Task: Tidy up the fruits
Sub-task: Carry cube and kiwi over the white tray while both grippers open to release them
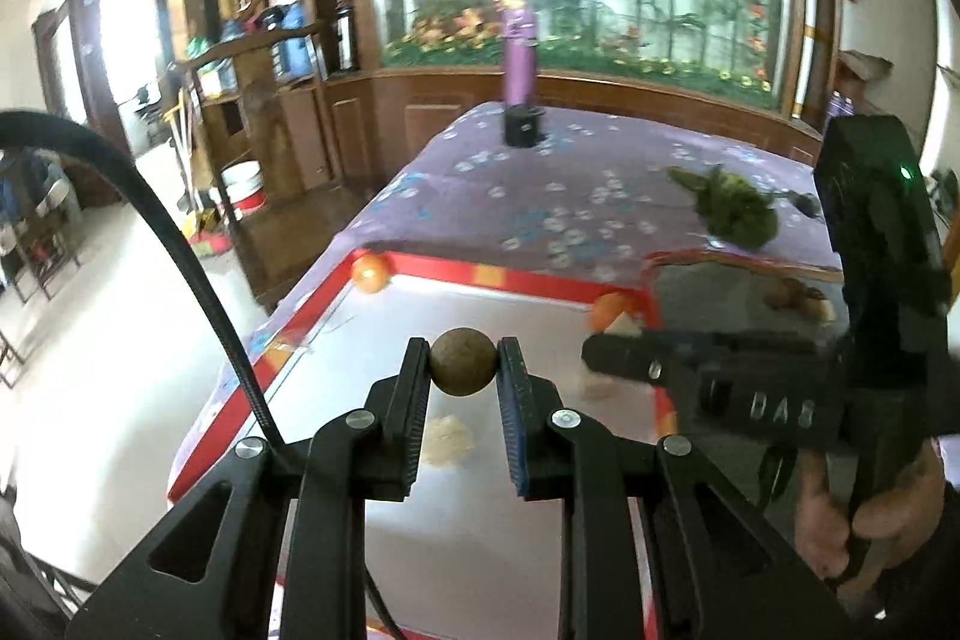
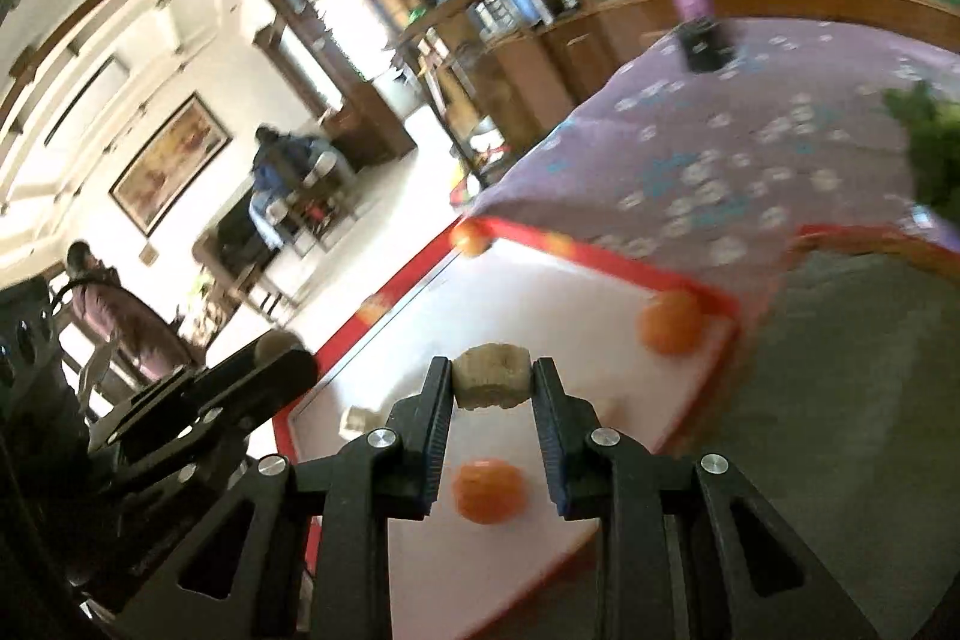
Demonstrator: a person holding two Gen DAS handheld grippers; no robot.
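Fruits lie scattered on the white tray (image 1: 480,550) atop the desk (image 1: 540,172). Right tongs (image 2: 492,381) clamp a banana piece (image 2: 492,377); left tongs (image 1: 463,363) pinch a round brown fruit (image 1: 463,363), which may roll free mid-carry.

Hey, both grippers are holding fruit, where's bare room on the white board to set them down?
The white board is bare in its middle, between the orange at the far left corner and the orange at the far right corner. It is crowded nearer, by the pale crumbly piece.
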